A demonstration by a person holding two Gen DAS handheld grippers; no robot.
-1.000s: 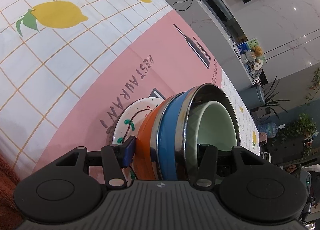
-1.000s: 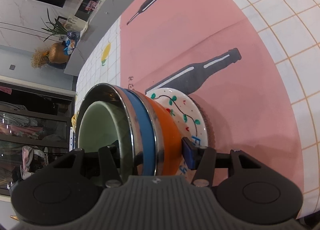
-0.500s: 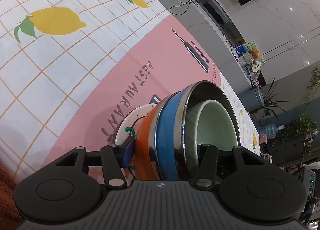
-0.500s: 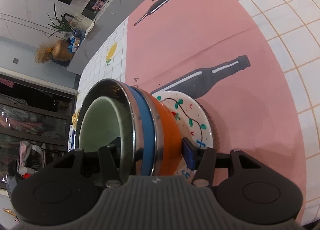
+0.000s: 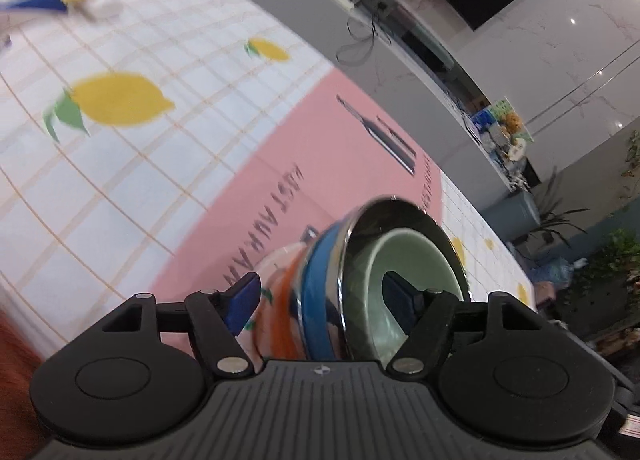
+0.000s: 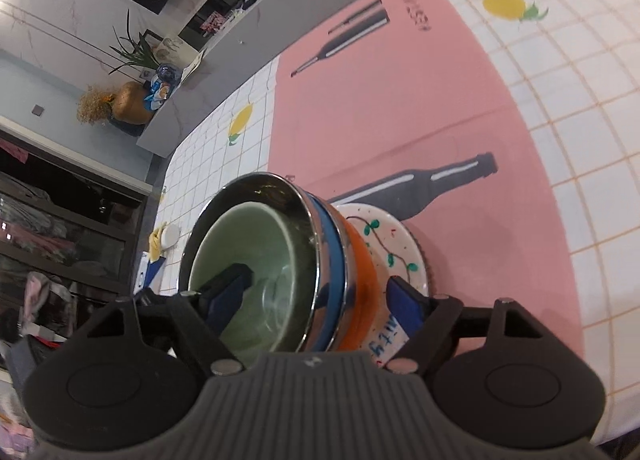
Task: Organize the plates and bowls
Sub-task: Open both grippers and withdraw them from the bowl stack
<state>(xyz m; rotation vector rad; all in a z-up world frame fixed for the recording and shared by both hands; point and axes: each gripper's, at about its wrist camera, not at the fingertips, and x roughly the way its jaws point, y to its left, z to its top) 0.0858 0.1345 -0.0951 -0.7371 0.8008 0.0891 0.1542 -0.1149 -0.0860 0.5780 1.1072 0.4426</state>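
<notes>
A stack of nested bowls stands on a white plate (image 6: 394, 234) with a vine pattern, on the pink mat (image 6: 400, 100). From the bottom they are an orange bowl (image 6: 360, 260), a blue bowl (image 6: 334, 244), a steel bowl (image 6: 260, 184) and a pale green bowl (image 6: 256, 244) inside. My left gripper (image 5: 320, 296) straddles the stack's wall, its jaws opening: one pad is inside the green bowl (image 5: 416, 260), the other outside the orange bowl (image 5: 286, 292), both clear of it. My right gripper (image 6: 316, 290) straddles the opposite side the same way, jaws opening, pads off the bowls.
The pink mat (image 5: 320, 164) lies on a white tablecloth (image 5: 120, 164) printed with lemons. A small white object (image 5: 98, 6) and a blue item lie at the table's far end. A grey counter (image 6: 224, 48) with plants runs behind the table.
Both grippers' jaws have spread wider and let go of the bowl stack's wall. The right gripper has risen a little and both wrists have rolled slightly.
</notes>
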